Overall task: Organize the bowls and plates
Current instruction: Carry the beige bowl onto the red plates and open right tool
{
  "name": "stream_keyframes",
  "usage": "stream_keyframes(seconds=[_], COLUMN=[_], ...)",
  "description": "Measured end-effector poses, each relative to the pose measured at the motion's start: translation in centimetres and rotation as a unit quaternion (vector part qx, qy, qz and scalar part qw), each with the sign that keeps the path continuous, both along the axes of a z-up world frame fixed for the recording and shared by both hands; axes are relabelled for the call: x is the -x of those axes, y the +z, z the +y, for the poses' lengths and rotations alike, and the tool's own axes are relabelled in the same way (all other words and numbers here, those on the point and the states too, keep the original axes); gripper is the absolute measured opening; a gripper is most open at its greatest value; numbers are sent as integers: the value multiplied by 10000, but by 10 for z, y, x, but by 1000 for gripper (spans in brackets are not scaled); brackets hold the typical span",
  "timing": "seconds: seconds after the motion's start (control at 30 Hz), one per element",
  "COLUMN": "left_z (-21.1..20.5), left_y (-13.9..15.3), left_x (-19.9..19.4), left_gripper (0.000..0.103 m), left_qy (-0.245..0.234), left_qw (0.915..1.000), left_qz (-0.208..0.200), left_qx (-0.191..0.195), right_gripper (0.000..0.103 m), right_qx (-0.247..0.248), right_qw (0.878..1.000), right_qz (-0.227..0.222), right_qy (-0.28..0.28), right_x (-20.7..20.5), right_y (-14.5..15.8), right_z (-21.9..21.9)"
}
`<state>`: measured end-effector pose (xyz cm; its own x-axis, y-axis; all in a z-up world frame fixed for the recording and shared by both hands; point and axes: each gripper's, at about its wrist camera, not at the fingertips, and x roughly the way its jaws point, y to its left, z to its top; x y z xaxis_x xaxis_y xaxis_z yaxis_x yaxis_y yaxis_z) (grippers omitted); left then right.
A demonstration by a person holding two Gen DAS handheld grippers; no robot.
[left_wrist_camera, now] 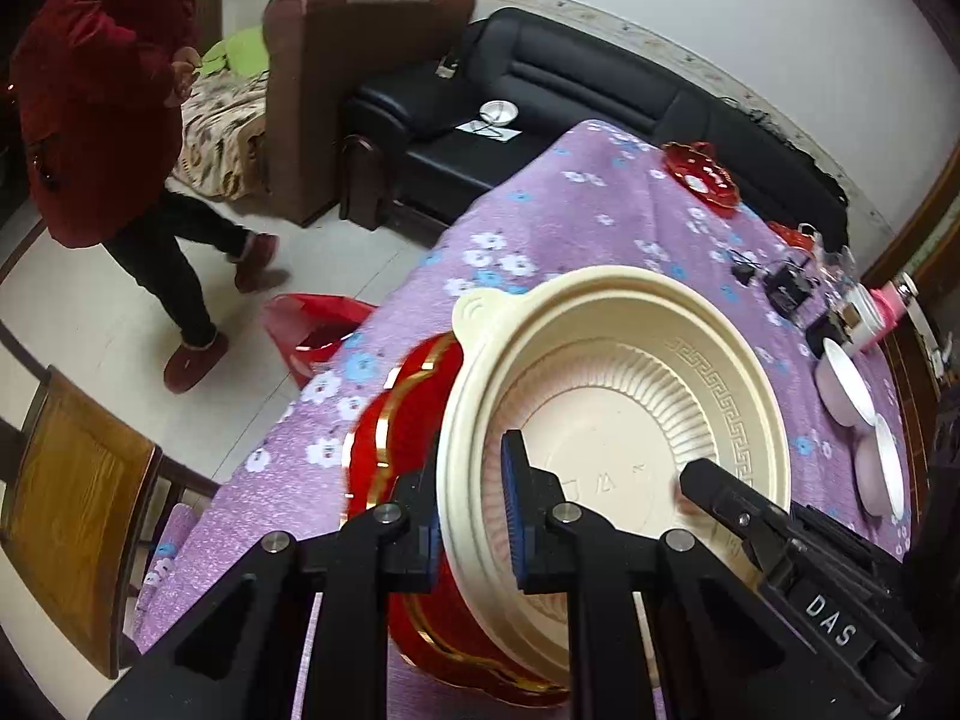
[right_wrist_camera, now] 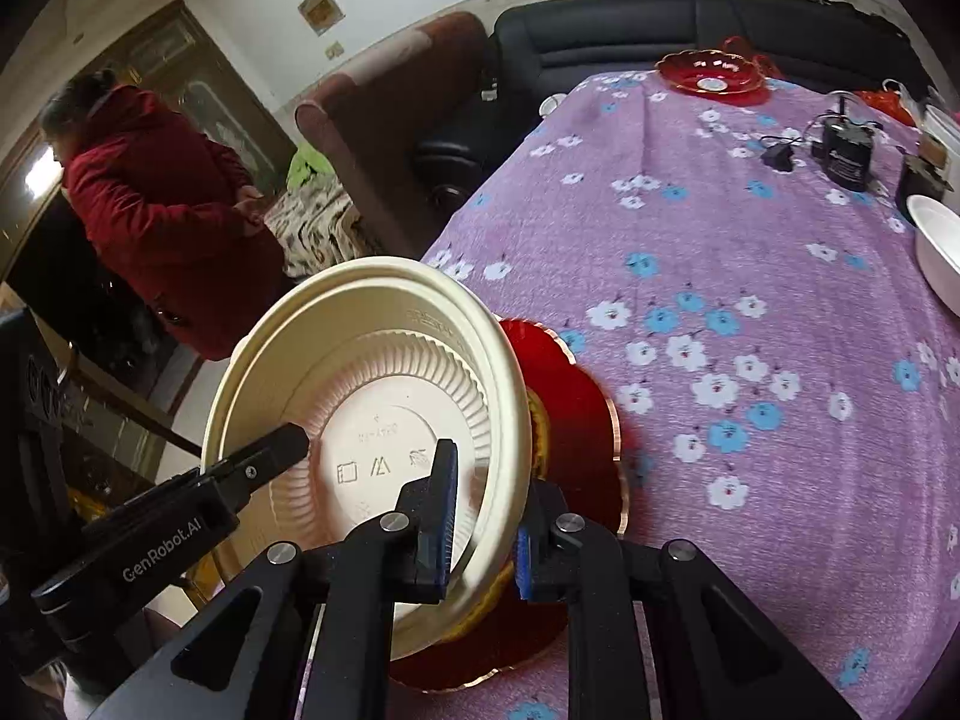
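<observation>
A cream plastic bowl (left_wrist_camera: 624, 396) with a ribbed inside is held tilted over a red gold-rimmed plate (left_wrist_camera: 396, 438) on the purple flowered tablecloth (left_wrist_camera: 540, 222). My left gripper (left_wrist_camera: 474, 516) is shut on the bowl's rim, one finger inside, one outside. My right gripper (right_wrist_camera: 480, 528) is shut on the opposite rim of the same cream bowl (right_wrist_camera: 372, 384), above the red plate (right_wrist_camera: 576, 420). Each view shows the other gripper's finger inside the bowl. A second red dish (right_wrist_camera: 708, 75) sits at the table's far end.
Two white bowls (left_wrist_camera: 864, 420) lie at the table's right edge; one also shows in the right wrist view (right_wrist_camera: 936, 252). Black chargers and cables (right_wrist_camera: 840, 144) lie far right. A person in a red coat (right_wrist_camera: 156, 210) stands left by a brown armchair and black sofa. A wooden chair (left_wrist_camera: 72, 510) stands near left.
</observation>
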<state>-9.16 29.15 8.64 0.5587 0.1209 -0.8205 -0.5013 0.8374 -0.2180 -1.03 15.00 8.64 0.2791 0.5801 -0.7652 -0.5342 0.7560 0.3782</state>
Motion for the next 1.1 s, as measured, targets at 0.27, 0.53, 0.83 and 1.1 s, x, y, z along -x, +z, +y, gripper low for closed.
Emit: stream_keyframes(seconds=[0.27,0.53,0.83,1.1], left_z=[3,5,-18,-96], left_y=[15,40,63,77], left_x=[12,37,69,71], left_gripper=[57,64,73,84], left_qy=[114,250,202,-152], left_qw=[9995,9969,9917,9812], left_qz=[-240,-740,-1262,-1426], left_qx=[-180,-125,-151,-1295], right_gripper=[25,48,55,61], right_qx=[302,409,110,-47], right_qw=[9992,9963,9930,9899], right_qz=[-241,-743,-1163,-1299], right_qy=[105,162,-185,-572], right_x=[3,14,26,33], right_y=[-8,3,27,32], right_z=[17,17,-17,-69])
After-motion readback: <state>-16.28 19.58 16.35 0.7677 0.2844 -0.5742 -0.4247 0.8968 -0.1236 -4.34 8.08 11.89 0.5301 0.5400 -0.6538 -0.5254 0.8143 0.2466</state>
